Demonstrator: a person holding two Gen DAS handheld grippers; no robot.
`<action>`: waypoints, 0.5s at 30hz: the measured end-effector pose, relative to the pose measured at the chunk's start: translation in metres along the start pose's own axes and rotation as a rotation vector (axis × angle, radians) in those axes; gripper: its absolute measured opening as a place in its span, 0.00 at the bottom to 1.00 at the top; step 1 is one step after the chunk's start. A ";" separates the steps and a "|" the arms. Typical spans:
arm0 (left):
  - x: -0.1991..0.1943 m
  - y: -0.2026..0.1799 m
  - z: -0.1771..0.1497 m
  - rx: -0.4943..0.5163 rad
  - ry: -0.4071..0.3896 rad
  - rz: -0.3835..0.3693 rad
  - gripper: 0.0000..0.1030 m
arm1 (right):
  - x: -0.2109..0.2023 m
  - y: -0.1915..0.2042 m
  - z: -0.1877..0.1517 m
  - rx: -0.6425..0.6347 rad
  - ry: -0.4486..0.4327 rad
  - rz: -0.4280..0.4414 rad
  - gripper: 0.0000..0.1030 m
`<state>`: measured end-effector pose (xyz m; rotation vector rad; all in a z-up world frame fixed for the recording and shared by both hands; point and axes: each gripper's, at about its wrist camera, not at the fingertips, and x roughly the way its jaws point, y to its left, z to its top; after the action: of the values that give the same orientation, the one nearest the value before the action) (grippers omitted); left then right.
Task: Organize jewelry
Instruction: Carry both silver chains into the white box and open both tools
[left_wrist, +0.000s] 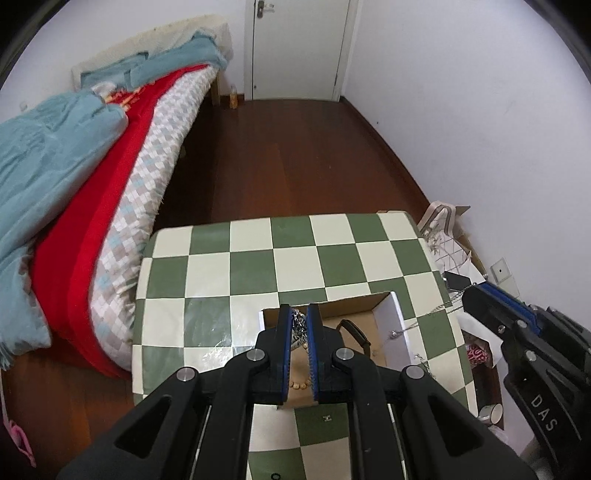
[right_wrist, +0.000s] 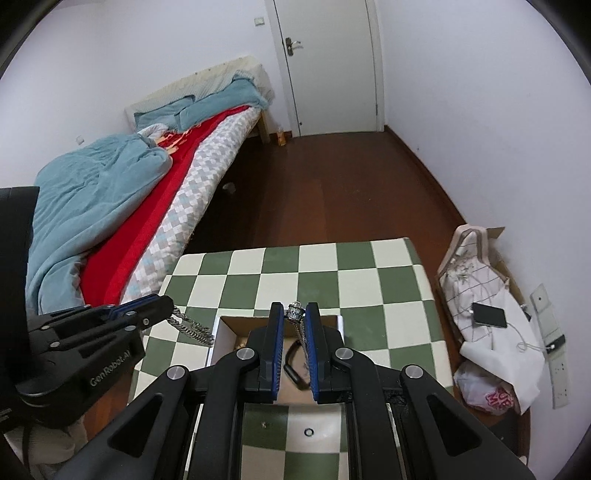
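Your left gripper (left_wrist: 299, 314) has its jaws clamped on one end of a silver chain (right_wrist: 192, 326), and your right gripper (right_wrist: 294, 314) has its jaws clamped on the other end — the chain hangs between them above the open cardboard box (left_wrist: 391, 321). The box sits on the checkered table (left_wrist: 251, 258), toward its near edge. Inside the box lie a dark strap (left_wrist: 356, 332) and a string of beads (left_wrist: 299, 384). A small ring (right_wrist: 308, 431) rests on the table nearest you. Past the table's far edge — wood floor (left_wrist: 295, 155), a bed (left_wrist: 110, 166) and a white door (left_wrist: 299, 48).
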<state>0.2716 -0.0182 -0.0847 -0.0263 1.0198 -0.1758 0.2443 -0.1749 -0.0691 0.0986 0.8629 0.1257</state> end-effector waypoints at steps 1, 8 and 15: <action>0.006 0.001 0.002 -0.001 0.014 -0.003 0.05 | 0.007 0.000 0.002 0.001 0.012 0.000 0.12; 0.059 0.010 0.012 -0.022 0.132 -0.048 0.05 | 0.069 -0.004 0.008 -0.016 0.115 -0.027 0.12; 0.098 0.011 0.015 -0.034 0.226 -0.077 0.06 | 0.114 -0.020 0.006 0.001 0.209 -0.044 0.12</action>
<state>0.3360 -0.0236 -0.1612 -0.0778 1.2476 -0.2355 0.3239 -0.1779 -0.1536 0.0677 1.0731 0.0952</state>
